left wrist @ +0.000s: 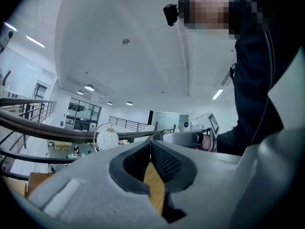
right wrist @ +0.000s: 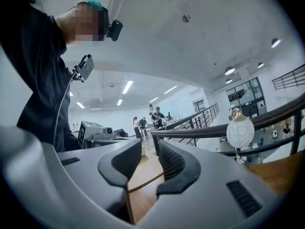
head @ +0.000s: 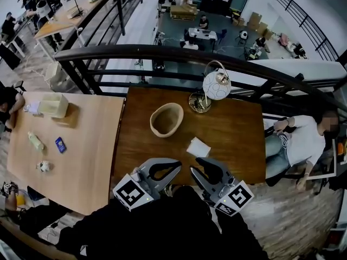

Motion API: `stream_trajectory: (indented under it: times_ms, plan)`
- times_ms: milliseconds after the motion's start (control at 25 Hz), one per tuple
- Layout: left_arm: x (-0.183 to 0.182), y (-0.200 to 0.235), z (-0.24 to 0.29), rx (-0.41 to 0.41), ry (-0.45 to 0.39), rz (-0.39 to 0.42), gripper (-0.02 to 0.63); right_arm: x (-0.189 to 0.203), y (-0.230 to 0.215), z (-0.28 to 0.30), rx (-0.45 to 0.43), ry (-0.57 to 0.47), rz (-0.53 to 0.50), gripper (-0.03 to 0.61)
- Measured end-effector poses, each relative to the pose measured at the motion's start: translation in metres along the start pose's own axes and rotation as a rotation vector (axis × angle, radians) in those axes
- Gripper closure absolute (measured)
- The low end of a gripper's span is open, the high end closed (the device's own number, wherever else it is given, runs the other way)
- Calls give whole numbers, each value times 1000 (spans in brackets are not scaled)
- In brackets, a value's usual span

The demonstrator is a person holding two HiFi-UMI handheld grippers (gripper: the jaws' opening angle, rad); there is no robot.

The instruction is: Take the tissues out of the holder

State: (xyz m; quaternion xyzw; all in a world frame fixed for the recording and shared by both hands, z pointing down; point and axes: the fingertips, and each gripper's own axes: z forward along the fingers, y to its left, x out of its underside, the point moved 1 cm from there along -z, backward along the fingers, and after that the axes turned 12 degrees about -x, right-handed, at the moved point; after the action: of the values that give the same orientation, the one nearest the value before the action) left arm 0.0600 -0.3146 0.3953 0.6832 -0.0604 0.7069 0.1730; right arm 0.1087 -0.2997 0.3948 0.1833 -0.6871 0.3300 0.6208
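A black long-sleeved top is worn, a thin pale cable run down it. The left gripper and right gripper are shelled in grey and padded in ribbed black, with a black-and-white marker cube mounted behind each.

Two grippers, bottom centre: left gripper, right gripper. Two tables: dark table, light table. Centre: one holder, one tissue, one lamp. Left: one box, one bottle, one blue card.
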Motion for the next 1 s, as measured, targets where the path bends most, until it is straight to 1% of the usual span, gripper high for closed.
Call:
stream_trajectory:
  times_ms: [120,240,400,560,800,1000]
  plan:
    - [-10,-2,-3,13,-10,9,604,-5,6,1,6,-6,-34,528]
    - [-17,-2,-4,14,-18,9,604,-8,10,2,-3,-1,-42,572]
    - [-22,-6,-3,22,-24,12,604,-9,10,0,4,14,-68,572]
    - [-26,-6,2,29,-23,21,604,-10,5,1,-14,22,-86,572]
    - [-30,-4,5,25,-31,22,605,-15,0,2,-12,59,-121,574]
    - [-29,-5,5,20,-23,28,604,-15,0,3,-16,63,-127,574]
